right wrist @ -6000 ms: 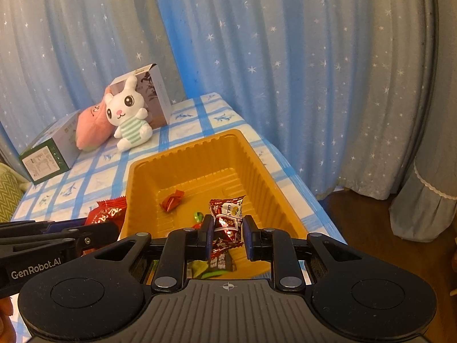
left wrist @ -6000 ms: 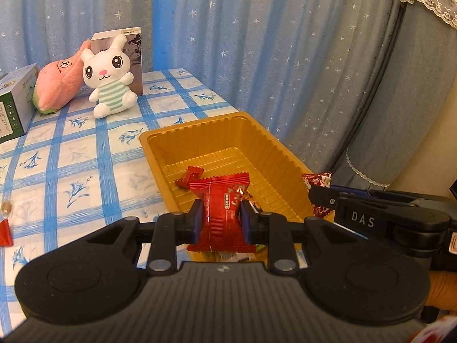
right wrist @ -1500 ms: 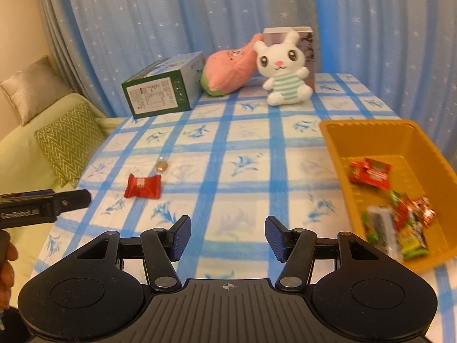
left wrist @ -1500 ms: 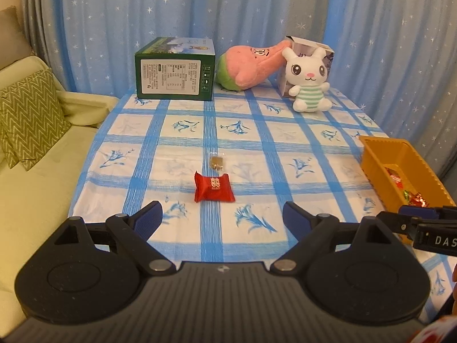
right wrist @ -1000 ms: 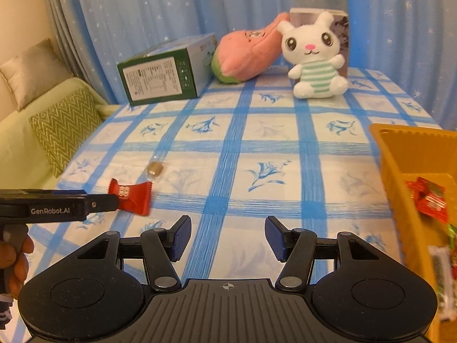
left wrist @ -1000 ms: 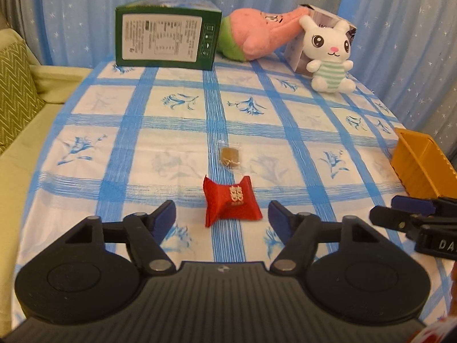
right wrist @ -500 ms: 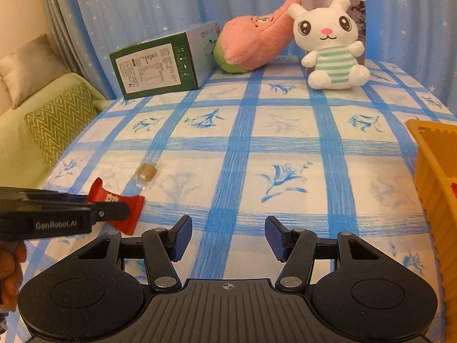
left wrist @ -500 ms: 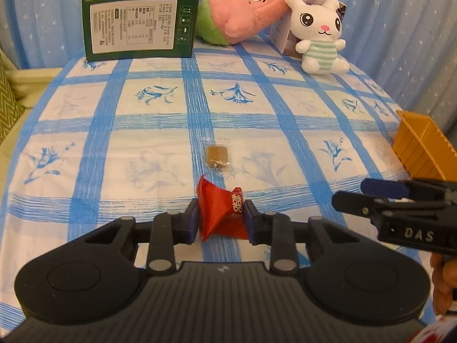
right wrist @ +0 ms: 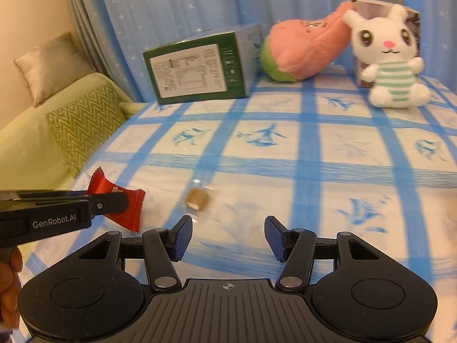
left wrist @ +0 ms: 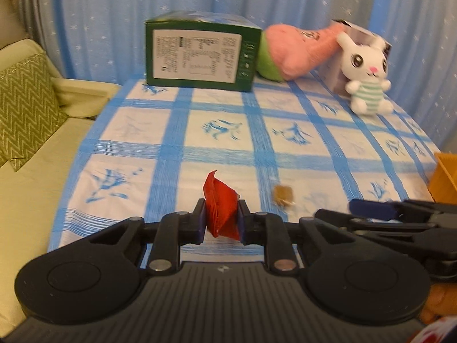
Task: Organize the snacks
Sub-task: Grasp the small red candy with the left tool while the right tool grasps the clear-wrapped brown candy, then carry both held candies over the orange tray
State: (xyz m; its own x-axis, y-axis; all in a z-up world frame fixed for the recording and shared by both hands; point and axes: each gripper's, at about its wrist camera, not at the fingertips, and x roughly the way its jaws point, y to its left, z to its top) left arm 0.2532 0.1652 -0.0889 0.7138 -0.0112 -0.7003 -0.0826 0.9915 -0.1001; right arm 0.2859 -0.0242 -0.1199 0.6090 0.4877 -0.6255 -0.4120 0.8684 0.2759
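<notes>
A: The left gripper (left wrist: 220,219) has just been closing, and its pads now pinch the red snack packet (left wrist: 221,210), which stands on edge between them, low over the checked tablecloth (left wrist: 300,154).

B: And the right gripper (right wrist: 227,238)?

A: Its jaws stand apart with nothing between them. The small brown candy (right wrist: 196,199) in its clear wrapper lies on the cloth just ahead of the left-hand finger, off the centre line.

B: So what would make this step go well?

A: I'd shift the right gripper sideways until the candy sits midway between the pads, then come down low, since the candy is small and flat and the wrapper looks slippery. Close only when both pads flank it.

B: And the red packet?

A: Keep the pinch firm and carry it to the orange tray (left wrist: 445,180), whose corner shows at the right edge of the left view.
</notes>
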